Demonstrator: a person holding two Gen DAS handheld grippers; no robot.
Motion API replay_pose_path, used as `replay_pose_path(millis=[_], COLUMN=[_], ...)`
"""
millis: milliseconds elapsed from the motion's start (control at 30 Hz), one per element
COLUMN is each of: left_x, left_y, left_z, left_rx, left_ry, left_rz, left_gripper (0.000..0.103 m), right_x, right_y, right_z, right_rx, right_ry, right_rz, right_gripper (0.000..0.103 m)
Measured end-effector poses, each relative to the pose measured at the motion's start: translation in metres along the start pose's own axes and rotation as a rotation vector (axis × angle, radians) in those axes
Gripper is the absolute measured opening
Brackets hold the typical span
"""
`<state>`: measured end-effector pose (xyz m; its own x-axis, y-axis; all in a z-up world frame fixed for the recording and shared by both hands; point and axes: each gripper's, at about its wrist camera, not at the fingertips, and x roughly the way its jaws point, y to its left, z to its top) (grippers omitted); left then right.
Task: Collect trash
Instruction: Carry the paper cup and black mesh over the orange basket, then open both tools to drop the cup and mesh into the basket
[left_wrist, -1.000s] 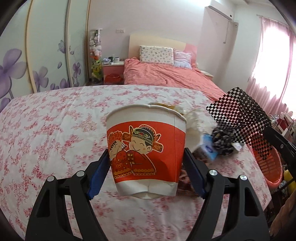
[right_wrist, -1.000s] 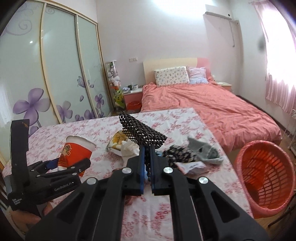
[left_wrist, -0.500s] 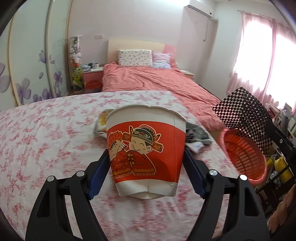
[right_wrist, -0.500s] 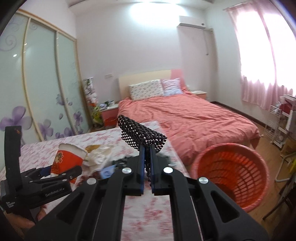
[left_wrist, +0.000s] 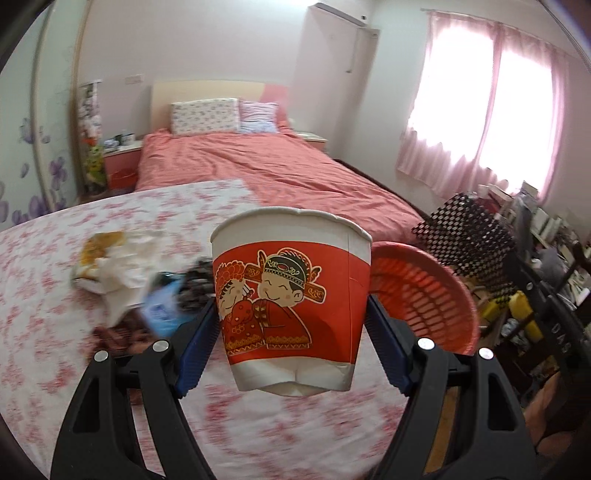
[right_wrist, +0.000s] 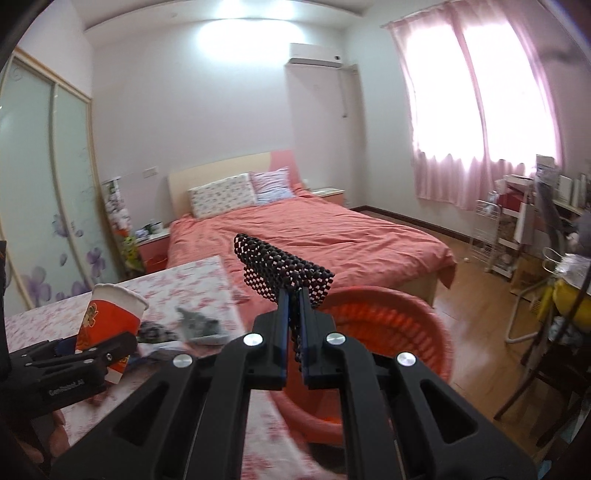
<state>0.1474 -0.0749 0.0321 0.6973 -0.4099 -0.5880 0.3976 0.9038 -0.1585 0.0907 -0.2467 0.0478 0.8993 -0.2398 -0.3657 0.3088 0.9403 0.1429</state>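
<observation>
Floral tablecloth (left_wrist: 55, 306); left gripper (left_wrist: 291, 328) clamps paper cup (left_wrist: 291, 295), right gripper (right_wrist: 293, 317) pinches checkered piece (right_wrist: 280, 269).

Bed (right_wrist: 314, 236) with salmon cover against far wall, two pillows (right_wrist: 221, 199) at headboard. Pink curtains (right_wrist: 480, 122) over bright window; sliding wardrobe doors (right_wrist: 48, 192) with purple flowers.

Ahead of me stands a bed (right_wrist: 310, 236) with a salmon cover and two pillows (right_wrist: 240, 194) against a pale headboard. White walls, an air conditioner (right_wrist: 314, 59) high up. Pink curtains (right_wrist: 480, 122) glow over the window at right. Wooden floor (right_wrist: 476, 295); frosted wardrobe doors (right_wrist: 48, 192) with purple flowers at left.
</observation>
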Motion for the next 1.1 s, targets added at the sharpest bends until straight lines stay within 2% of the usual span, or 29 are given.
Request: replay_pose_path(millis=[267,433,767,1000,1100], left_x=[0.026,0.044,0.073,0.085,0.095], left_y=[-0.045,-0.065,-0.093,-0.105,-0.110], left_z=[0.003,0.003,0.000,-0.001,-0.002], left_rx=[0.056,0.080,0.117,0.132,0.135], left_ry=[0.011,0.024,0.058,0.081,0.106], left_rz=[-0.097,-0.130,-0.166,-0.174,-0.172], left_gripper=[0.076,0.076,0.076,0.076,0.077], right_x=[0.008,0.017,0.032,0.045,0.053], right_y=[-0.046,-0.062,-0.087,-0.090,-0.089], right_z=[-0.007,-0.012,-0.014,-0.015,-0.013], right_rx=[0.042,0.061,0.101,0.115,0.123], right_ry=[-0.016,-0.013,-0.014,-0.006,0.008], right_rz=[-0.084,-0.114,-0.117,-0.100,-0.088], right_gripper=[0.006,0.006,0.006,0.006,0.011])
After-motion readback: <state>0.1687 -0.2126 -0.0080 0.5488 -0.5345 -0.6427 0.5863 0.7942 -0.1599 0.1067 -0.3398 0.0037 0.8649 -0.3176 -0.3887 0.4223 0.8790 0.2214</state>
